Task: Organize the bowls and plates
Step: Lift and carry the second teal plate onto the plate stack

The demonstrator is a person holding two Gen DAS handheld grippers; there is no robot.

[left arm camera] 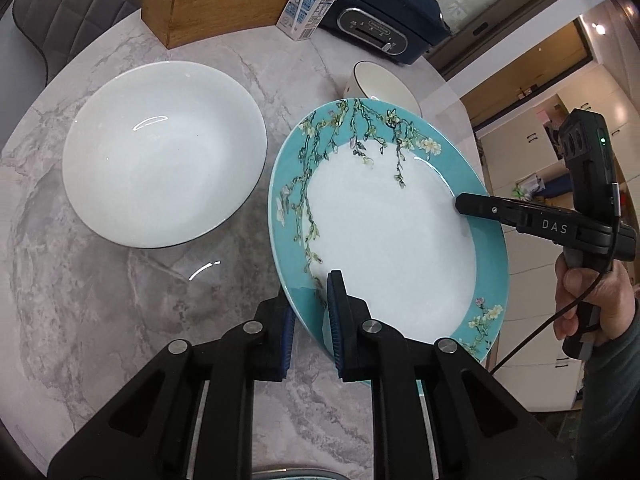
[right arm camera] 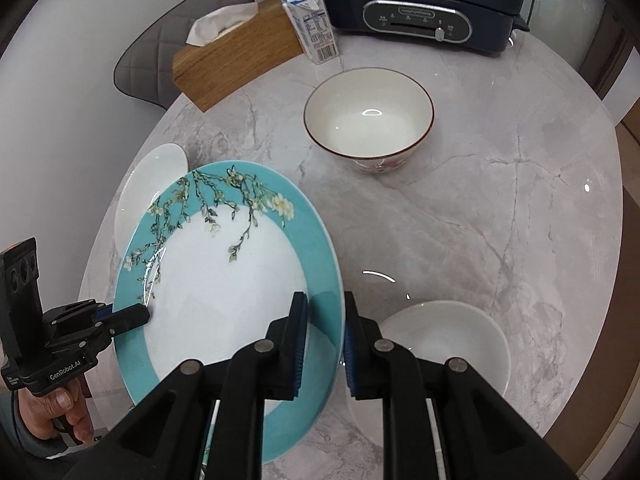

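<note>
A teal-rimmed plate [left arm camera: 384, 232] [right arm camera: 224, 296] with a floral branch pattern and a white centre hangs tilted above the marble table, held from two sides. My left gripper [left arm camera: 310, 300] [right arm camera: 136, 316] is shut on its near-left rim, one finger above and one beneath. My right gripper [right arm camera: 324, 304] [left arm camera: 464, 206] is shut on the opposite rim in the same way. On the table to the left lies a wide white deep plate [left arm camera: 164, 152] [right arm camera: 152, 184]. Behind the teal plate stands a brown-rimmed bowl [right arm camera: 368, 116] [left arm camera: 380, 80]. A plain white bowl [right arm camera: 448, 340] sits under my right gripper's fingers.
At the back of the round marble table [left arm camera: 120, 320] [right arm camera: 500, 200] stand a wooden tissue box [left arm camera: 212, 0] [right arm camera: 236, 56], a milk carton [left arm camera: 306, 8] [right arm camera: 316, 28] and a dark blue appliance [left arm camera: 384, 8] [right arm camera: 416, 12]. A grey chair [right arm camera: 160, 64] stands behind. The table edge curves close on the right.
</note>
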